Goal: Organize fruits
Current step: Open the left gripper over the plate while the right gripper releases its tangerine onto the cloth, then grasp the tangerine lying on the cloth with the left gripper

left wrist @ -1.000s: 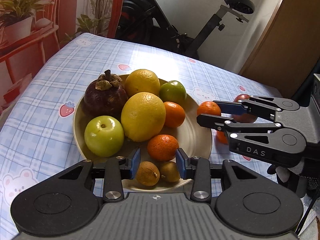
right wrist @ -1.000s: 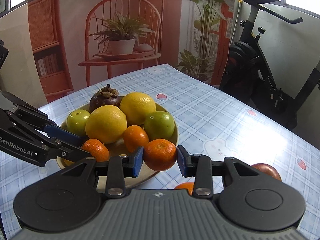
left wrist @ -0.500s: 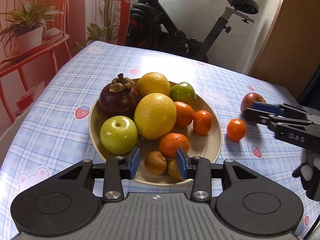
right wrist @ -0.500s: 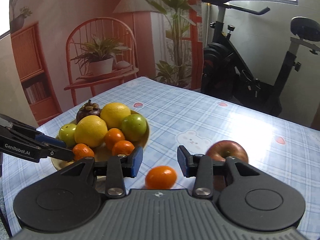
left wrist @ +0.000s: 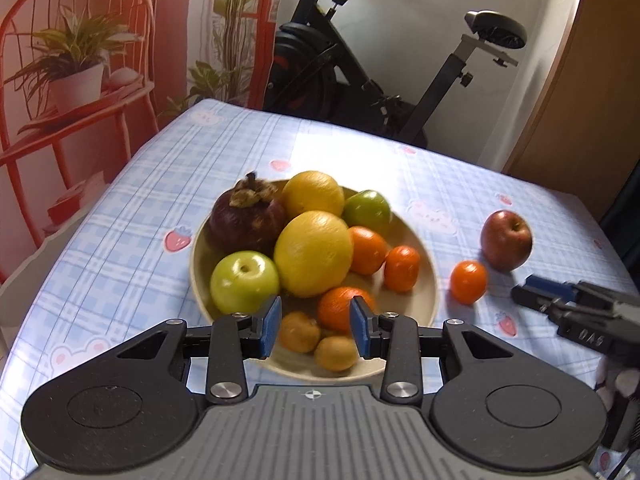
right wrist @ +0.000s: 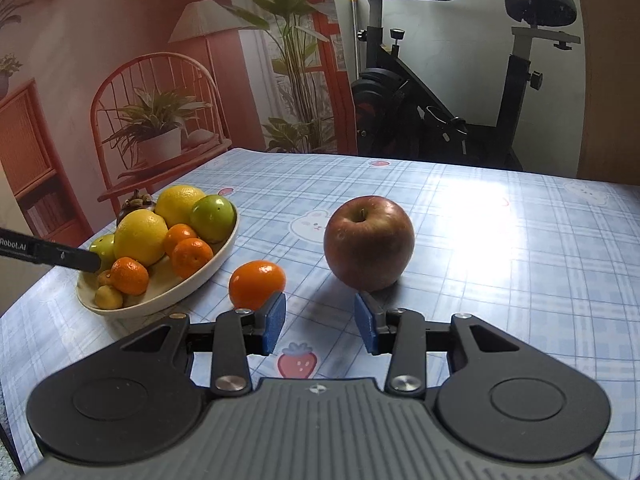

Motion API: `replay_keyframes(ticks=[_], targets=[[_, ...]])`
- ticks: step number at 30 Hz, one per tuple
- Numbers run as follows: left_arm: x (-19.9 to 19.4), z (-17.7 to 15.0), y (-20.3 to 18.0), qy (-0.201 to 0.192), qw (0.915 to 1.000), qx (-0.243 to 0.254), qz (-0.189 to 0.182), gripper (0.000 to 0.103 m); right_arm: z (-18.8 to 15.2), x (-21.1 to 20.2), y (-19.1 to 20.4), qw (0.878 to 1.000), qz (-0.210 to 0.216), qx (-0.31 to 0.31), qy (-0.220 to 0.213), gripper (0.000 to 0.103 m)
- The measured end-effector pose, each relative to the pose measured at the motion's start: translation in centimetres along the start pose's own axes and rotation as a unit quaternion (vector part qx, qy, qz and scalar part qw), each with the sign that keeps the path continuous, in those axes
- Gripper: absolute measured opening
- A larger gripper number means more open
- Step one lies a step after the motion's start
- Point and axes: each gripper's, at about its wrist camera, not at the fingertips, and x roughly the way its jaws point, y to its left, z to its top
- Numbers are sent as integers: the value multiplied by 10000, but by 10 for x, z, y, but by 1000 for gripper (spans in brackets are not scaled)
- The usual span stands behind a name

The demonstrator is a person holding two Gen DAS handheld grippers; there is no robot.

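Observation:
A cream plate holds a dark mangosteen, two yellow citrus, a green apple, another green fruit, three mandarins and two small brown fruits. My left gripper hovers over the plate's near rim, its jaws closing a little, with nothing pressed between the pads. On the cloth right of the plate lie a loose mandarin and a red apple. My right gripper stands open and empty just short of them, the mandarin by its left pad, the apple beyond its right pad.
The table wears a blue checked cloth. An exercise bike stands behind the far edge and a wooden door at the right. A painted backdrop with a chair and plants fills the left side.
My right gripper let go of a mandarin on the plate's right side, pulled back to the right and now faces the loose mandarin and the apple. The left view tipped up slightly.

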Motion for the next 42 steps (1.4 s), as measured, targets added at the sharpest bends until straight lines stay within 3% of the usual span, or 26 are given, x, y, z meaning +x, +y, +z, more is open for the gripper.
replay_keyframes(ticks=[9, 15, 21, 26, 34, 42], targets=[[24, 33, -44, 56, 9976, 72, -693, 39, -1, 24, 22, 9984, 353, -382, 230, 42], [66, 50, -72, 616, 9891, -36, -1336, 39, 0, 31, 21, 9976, 441, -435, 314, 42], [95, 49, -83, 998, 9860, -193, -1321, 38, 3, 42, 26, 9961, 483, -658, 344, 42], [106, 48, -86, 1149, 9842, -115, -1342, 30, 2, 44, 25, 9959, 526, -644, 355, 44], [120, 43, -98, 1239, 9828, 31, -1372, 22, 3, 43, 23, 9959, 540, -637, 356, 44], [122, 36, -107, 1154, 9834, 258, -1380, 22, 3, 43, 23, 9959, 546, -622, 357, 45]])
